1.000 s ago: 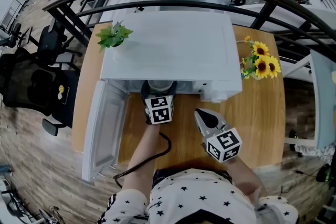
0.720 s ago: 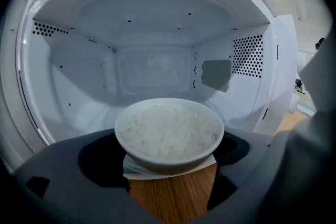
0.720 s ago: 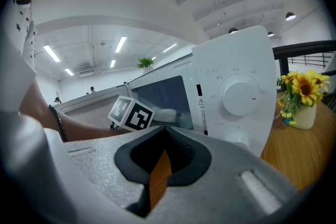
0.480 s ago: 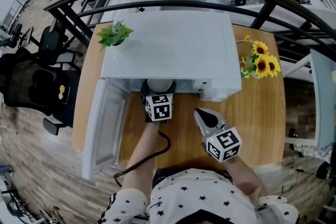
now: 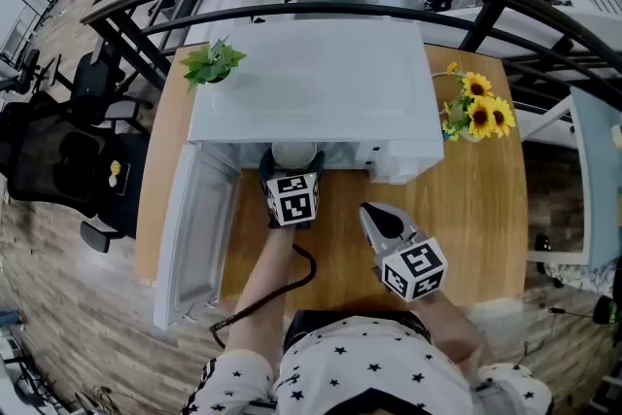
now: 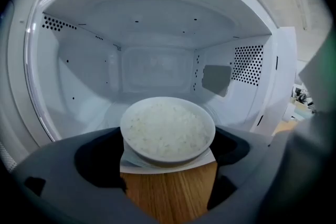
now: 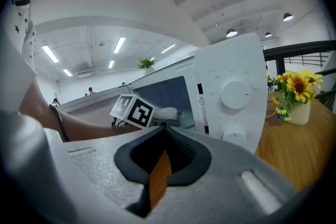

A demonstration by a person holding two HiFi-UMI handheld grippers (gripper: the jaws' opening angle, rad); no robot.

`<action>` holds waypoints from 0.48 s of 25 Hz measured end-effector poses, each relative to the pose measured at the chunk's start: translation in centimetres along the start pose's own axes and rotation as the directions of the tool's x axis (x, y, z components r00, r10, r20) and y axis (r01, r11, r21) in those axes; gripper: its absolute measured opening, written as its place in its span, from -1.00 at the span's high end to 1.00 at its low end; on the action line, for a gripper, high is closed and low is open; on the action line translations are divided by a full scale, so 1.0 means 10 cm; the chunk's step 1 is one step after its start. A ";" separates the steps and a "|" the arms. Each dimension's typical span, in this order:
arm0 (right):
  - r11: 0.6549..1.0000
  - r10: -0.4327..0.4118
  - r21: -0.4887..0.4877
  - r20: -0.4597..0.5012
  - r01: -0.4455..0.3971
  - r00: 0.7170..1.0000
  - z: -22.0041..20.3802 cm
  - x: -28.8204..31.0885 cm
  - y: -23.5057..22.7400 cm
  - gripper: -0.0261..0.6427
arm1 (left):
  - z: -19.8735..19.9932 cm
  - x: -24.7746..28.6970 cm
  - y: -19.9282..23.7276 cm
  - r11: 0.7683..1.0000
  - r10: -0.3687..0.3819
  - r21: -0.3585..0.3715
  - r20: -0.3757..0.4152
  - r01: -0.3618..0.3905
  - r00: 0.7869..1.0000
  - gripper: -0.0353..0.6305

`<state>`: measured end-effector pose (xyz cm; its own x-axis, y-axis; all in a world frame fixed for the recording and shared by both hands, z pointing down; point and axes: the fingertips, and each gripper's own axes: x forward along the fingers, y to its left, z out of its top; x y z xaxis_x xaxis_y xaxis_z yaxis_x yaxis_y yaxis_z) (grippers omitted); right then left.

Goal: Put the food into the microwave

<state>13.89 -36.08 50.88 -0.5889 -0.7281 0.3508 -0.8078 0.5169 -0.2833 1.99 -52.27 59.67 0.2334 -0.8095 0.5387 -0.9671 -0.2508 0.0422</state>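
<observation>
A white bowl of rice (image 6: 168,128) sits between the jaws of my left gripper (image 6: 169,145), which is shut on it at the mouth of the open white microwave (image 6: 157,50). In the head view the bowl (image 5: 294,154) is half under the microwave's (image 5: 311,83) front edge, with the left gripper (image 5: 294,168) right behind it. The microwave door (image 5: 190,238) hangs open to the left. My right gripper (image 5: 374,214) rests shut and empty over the wooden table (image 5: 486,209), to the right of the left one. From the right gripper view (image 7: 160,136) the jaws meet at the tip.
A vase of sunflowers (image 5: 479,117) stands at the table's right, beside the microwave's control panel (image 7: 231,92). A small green plant (image 5: 212,63) sits at the back left. A black cable (image 5: 282,287) trails from the left gripper. Dark railings arch behind the table.
My left gripper has eased the bowl slightly forward into the microwave's opening. The right gripper has stayed put.
</observation>
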 end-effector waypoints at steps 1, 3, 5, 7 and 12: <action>1.000 -0.002 0.001 0.000 0.002 1.000 -0.01 -0.01 0.01 0.90 | 0.00 -0.02 -0.01 1.000 -0.005 -0.001 -0.001 0.005 1.000 -0.56; 1.000 -0.003 0.002 0.002 0.003 1.000 -0.03 -0.03 0.04 0.90 | 0.01 -0.07 -0.01 1.000 -0.011 0.001 0.007 0.011 1.000 -0.56; 1.000 -0.003 0.001 0.007 0.003 1.000 -0.04 -0.05 0.09 0.90 | 0.02 -0.14 -0.03 1.000 -0.018 -0.001 0.021 0.018 1.000 -0.56; 1.000 -0.005 -0.002 0.011 0.005 1.000 -0.05 -0.08 0.13 0.90 | 0.03 -0.23 -0.04 1.000 -0.023 -0.005 0.037 0.024 0.999 -0.56; 1.000 -0.021 -0.005 0.026 0.021 0.999 -0.10 -0.21 0.27 0.90 | -0.03 -0.57 -0.08 0.998 -0.048 -0.033 0.054 0.050 0.997 -0.56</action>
<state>12.92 -32.70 50.28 -0.5707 -0.7503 0.3337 -0.8204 0.5032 -0.2716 1.39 -47.32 56.87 0.2845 -0.8241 0.4898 -0.9571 -0.2732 0.0963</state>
